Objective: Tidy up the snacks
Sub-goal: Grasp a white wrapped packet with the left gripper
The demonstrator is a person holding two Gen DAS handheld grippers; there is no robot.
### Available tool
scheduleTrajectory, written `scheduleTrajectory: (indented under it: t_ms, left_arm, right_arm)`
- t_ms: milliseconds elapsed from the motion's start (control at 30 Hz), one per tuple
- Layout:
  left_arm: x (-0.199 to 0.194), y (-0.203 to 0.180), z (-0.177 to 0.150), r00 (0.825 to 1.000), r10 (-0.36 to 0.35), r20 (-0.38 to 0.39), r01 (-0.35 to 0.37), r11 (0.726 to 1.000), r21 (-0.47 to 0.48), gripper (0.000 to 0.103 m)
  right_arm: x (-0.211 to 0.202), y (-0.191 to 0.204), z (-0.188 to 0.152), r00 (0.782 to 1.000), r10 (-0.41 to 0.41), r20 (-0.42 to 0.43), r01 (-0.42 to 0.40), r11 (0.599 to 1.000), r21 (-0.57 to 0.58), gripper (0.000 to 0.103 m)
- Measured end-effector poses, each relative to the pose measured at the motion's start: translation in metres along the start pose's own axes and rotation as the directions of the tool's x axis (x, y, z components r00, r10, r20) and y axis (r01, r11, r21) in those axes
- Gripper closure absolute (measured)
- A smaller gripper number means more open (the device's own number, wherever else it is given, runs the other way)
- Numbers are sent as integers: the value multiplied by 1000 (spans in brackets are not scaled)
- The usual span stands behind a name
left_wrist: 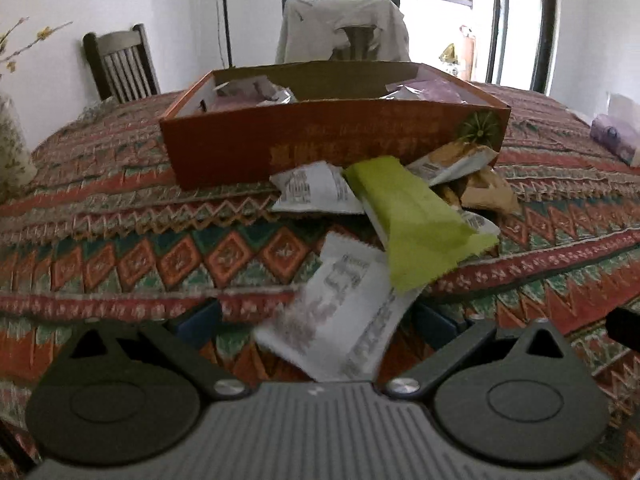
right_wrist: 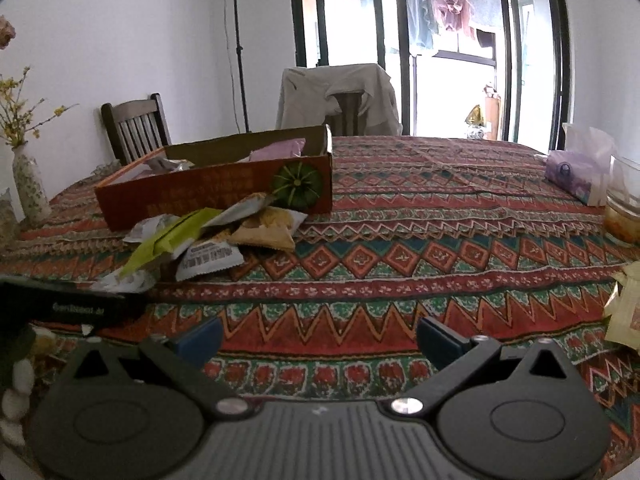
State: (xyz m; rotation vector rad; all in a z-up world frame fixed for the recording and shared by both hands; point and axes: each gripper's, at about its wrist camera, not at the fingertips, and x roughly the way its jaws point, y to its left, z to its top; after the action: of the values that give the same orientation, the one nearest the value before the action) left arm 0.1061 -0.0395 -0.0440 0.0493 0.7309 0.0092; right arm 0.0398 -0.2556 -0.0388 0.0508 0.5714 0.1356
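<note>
Here, left gripper (left_wrist: 316,320): fingers standing wide, blurred white printed snack packet (left_wrist: 340,312) lying between them at lower centre.
Right gripper (right_wrist: 320,336): fingers hanging wide over bare patterned tablecloth (right_wrist: 400,264).

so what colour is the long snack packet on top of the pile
Lime green, clearest in the left wrist view.

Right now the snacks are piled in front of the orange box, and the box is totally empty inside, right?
Not quite. The snacks do lie piled in front of the orange box, but the box is not empty: the right wrist view shows a purple packet and a silvery wrapper inside it. The left wrist view shows packets in there too.
</note>
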Motion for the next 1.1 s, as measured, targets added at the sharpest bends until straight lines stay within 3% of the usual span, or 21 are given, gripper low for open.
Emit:
scheduleTrajectory:
  t_ms: [200, 267, 333, 400, 600, 1100]
  left_arm:
    - [6, 4, 2, 999, -53, 1, 53, 999, -5, 3]
    - [1, 4, 0, 998, -62, 22, 62, 998, -3, 19]
    - [-4, 3, -3, 996, -73, 43, 73, 997, 7, 46]
    - [-11, 2, -6, 993, -99, 59, 99, 995, 6, 55]
    - [-27, 10, -16, 987, -125, 99, 128, 991, -29, 62]
    - [-79, 52, -13, 965, -55, 258, 90, 988, -123, 63]
  right_arm:
    - [4, 3, -2, 1000, -9, -11, 9, 1000, -4, 0]
    - [5, 6, -3, 1000, -6, -13, 6, 1000, -6, 0]
    - [6, 9, -4, 1000, -3, -16, 3, 1000, -15, 0]
    - [7, 11, -5, 1000, -2, -16, 2, 1000, -17, 0]
    - [7, 16, -11, 1000, 6, -17, -6, 1000, -22, 0]
    - [-3, 26, 5, 998, 24, 58, -22, 999, -44, 0]
